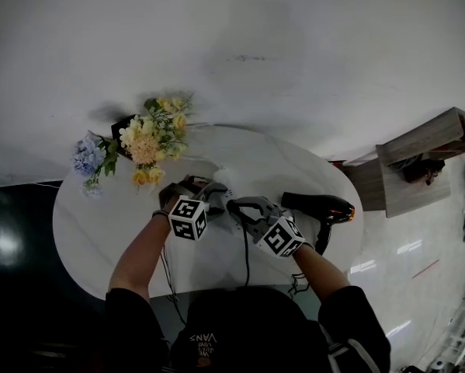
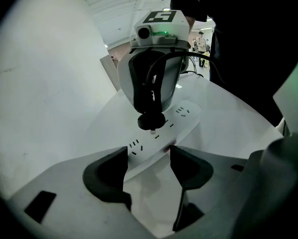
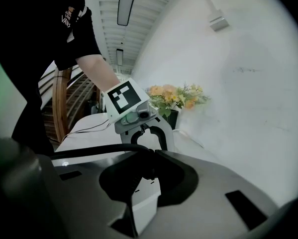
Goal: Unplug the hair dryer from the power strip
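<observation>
A white power strip (image 2: 186, 114) lies on the round white table (image 1: 100, 239). My left gripper (image 2: 149, 156) is shut across the strip's near end, a pad on each long edge. Facing it, my right gripper (image 2: 151, 116) is shut on the black plug (image 2: 151, 121), which sits just above a socket with a metal prong showing beneath it. In the right gripper view the right gripper (image 3: 151, 171) pinches the plug (image 3: 148, 166), and its black cable (image 3: 99, 149) runs off to the left. The black hair dryer (image 1: 319, 207) lies on the table to the right of both grippers.
A bunch of yellow and blue flowers (image 1: 150, 142) stands at the table's far left. The dryer's cable (image 1: 246, 263) hangs over the near edge by the person's body. A wooden shelf unit (image 1: 418, 162) stands beyond the table on the right.
</observation>
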`<state>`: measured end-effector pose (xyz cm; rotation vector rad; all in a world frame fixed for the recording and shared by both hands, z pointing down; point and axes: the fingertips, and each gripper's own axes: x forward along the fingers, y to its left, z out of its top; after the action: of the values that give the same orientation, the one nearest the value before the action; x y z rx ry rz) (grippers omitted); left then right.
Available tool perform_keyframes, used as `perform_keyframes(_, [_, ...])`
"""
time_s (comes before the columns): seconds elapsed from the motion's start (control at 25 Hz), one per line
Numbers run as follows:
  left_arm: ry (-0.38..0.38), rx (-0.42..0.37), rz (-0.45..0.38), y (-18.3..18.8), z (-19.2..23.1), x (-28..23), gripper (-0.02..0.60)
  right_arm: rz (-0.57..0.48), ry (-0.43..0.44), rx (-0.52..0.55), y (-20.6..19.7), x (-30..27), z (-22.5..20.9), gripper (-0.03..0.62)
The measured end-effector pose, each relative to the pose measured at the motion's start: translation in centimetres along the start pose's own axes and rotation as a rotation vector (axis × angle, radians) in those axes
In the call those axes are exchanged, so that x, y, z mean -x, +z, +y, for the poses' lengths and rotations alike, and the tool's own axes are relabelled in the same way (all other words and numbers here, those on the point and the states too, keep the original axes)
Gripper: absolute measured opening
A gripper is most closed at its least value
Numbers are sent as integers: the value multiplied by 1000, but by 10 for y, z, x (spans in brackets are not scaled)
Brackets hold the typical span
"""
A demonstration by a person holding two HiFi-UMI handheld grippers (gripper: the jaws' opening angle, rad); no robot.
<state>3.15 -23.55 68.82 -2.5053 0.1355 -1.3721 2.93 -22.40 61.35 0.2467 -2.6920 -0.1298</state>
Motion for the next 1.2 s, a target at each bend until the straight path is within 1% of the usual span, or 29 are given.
perform_keyframes(0.08, [9,15,0,1,0,2,291,4,-46,-31,0,4,-2,77])
perform_keyframes(0.16, [29,51,-16,2,0,5,291,2,-98,-71,0,9,-4,77])
perform_keyframes(0.36, [99,129,-83,7,4,26,283,-2,-196,-163,3,22,-3,77])
perform_keyframes(0.48, [156,162,-128,14,10,43,259,8,-243,-200,4,30,-2,77])
perform_keyframes(0.56, [192,187,-159,20,13,55,234,15,-270,-216,7,36,1,77])
perform_keyframes(0.68, [258,222,-209,29,16,73,180,19,-315,-241,13,47,5,77])
perform_keyframes(0.8, [337,253,-271,36,17,92,94,18,-369,-271,18,57,9,77])
perform_keyframes(0.88, [388,278,-310,40,16,106,52,14,-407,-287,21,63,12,77])
perform_keyframes(1.0, [439,323,-352,43,11,126,37,8,-463,-312,26,71,18,77])
perform_keyframes(1.2, [496,401,-421,48,-1,154,28,-10,-545,-356,36,83,31,77])
